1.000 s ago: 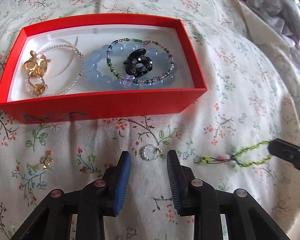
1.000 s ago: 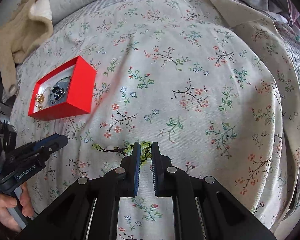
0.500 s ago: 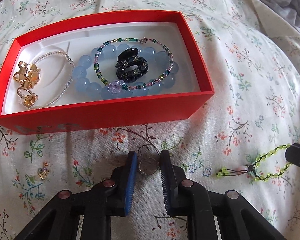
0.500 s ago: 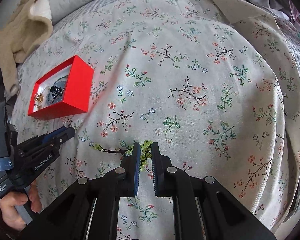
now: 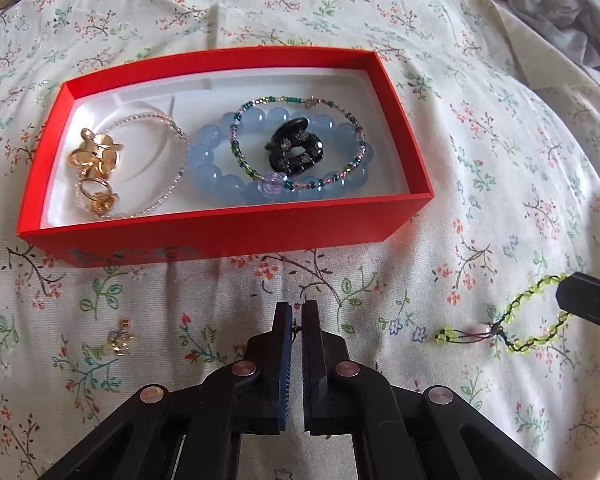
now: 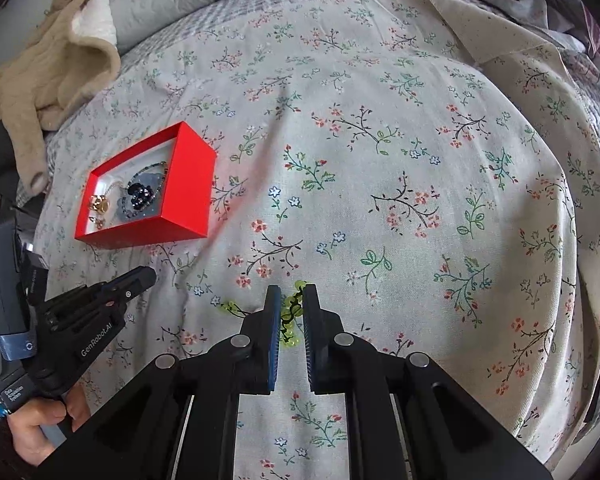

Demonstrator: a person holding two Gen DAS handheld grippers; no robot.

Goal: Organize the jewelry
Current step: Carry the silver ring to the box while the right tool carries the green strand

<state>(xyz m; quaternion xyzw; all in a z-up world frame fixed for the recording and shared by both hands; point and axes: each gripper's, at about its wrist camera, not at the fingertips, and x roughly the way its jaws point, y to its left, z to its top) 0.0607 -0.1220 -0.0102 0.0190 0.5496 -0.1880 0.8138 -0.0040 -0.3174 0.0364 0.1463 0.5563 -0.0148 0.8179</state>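
Left wrist: left tool (image 5: 298, 312) closed, ring unseen | right tool (image 6: 292, 312) pinching green bracelet (image 6: 290, 314)

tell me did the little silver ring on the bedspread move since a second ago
Cannot tell: the left gripper has just closed over its spot before the red box, hiding the ring.

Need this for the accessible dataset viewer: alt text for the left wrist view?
Left gripper, its jaws nearly together, points at a floral bedspread before an open red box of jewelry; a green beaded bracelet lies right, a small gold earring left.
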